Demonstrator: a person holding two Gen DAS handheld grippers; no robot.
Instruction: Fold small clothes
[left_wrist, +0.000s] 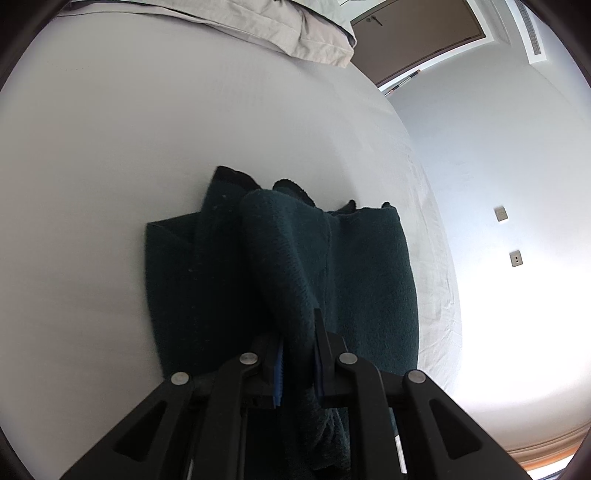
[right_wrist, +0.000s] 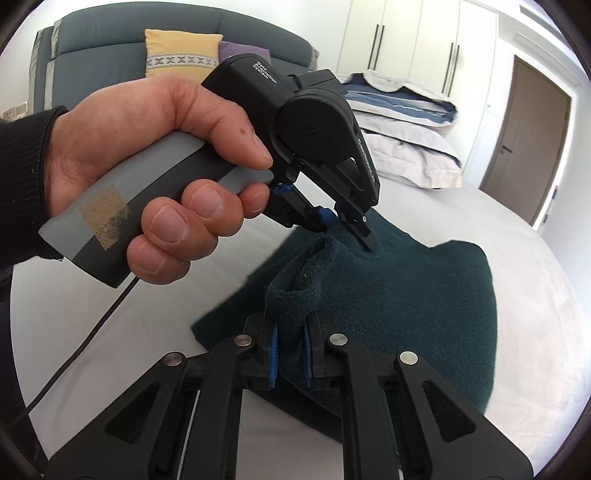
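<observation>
Left gripper (left_wrist: 297, 363): clamped on dark green garment (left_wrist: 362, 273); bed (left_wrist: 110, 147) below
Right gripper (right_wrist: 290, 360): clamped on garment's 6 o'clock fold

We see a yellow cushion (right_wrist: 180, 51) at the upper left, striped pillows (right_wrist: 402, 107) upper right beside a brown door (right_wrist: 532, 147), and wall switches (left_wrist: 515, 258) at right.

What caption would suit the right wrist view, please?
Both grippers, right gripper and hand-held left gripper, pinch a dark green knitted garment on the pale grey bed sheet.
</observation>
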